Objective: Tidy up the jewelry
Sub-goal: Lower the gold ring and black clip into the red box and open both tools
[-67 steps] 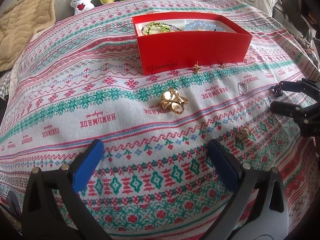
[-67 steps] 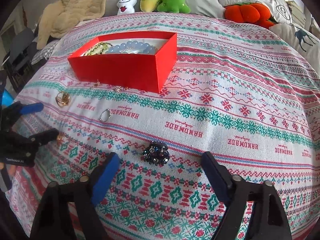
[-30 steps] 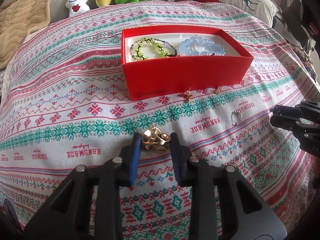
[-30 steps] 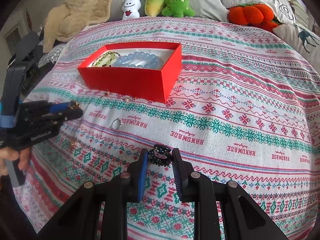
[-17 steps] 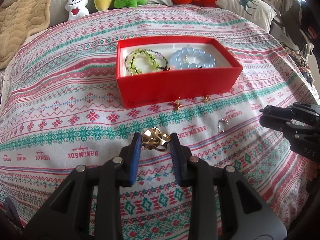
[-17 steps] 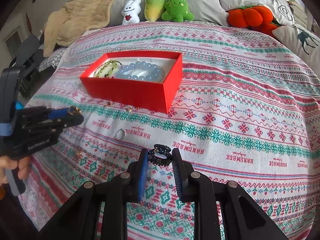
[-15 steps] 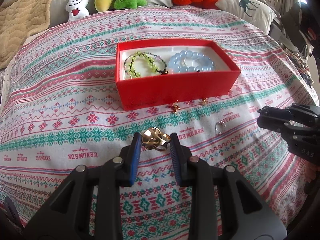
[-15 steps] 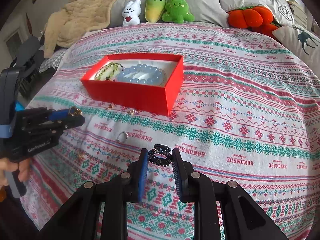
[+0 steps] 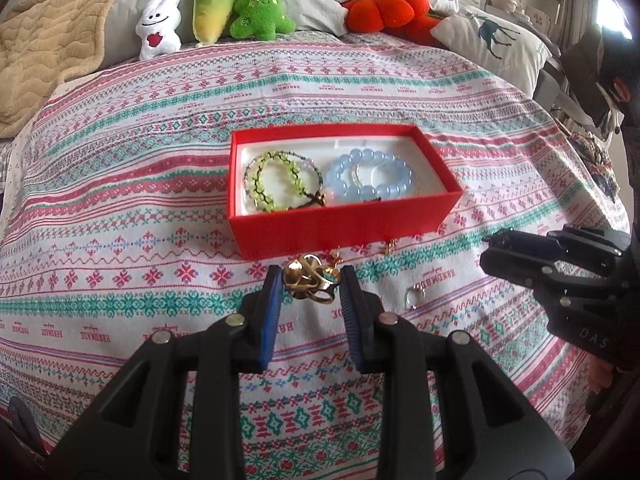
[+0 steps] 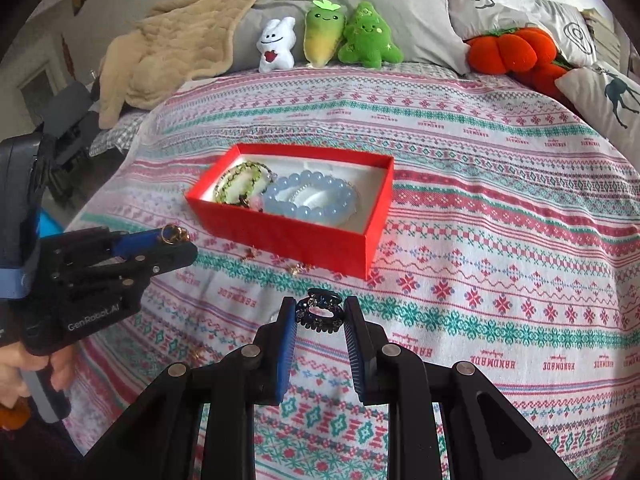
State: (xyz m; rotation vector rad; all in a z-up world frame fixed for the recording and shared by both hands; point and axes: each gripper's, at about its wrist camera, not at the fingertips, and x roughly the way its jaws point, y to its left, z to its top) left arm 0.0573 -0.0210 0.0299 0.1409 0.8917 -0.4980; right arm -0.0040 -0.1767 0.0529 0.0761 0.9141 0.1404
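Note:
My left gripper (image 9: 310,286) is shut on a gold hair clip (image 9: 310,283) and holds it above the bedspread, just short of the open red box (image 9: 340,226). The box holds a green bead bracelet (image 9: 280,180) and a blue bead bracelet (image 9: 368,176). My right gripper (image 10: 320,314) is shut on a dark jewelled hair clip (image 10: 319,314), held above the bedspread in front of the red box (image 10: 288,236). The left gripper also shows in the right wrist view (image 10: 176,236), with the gold clip (image 10: 174,233) at its tips. The right gripper shows in the left wrist view (image 9: 490,250).
A silver ring (image 9: 414,295) and small gold earrings (image 9: 390,246) lie on the patterned bedspread (image 9: 120,200) near the box's front. Plush toys (image 9: 216,8), an orange plush (image 9: 384,10), pillows and a beige blanket (image 9: 36,48) line the far side.
Both grippers closed on their clips and lifted them. Both have since moved up and toward the red box, which now shows more of its inside.

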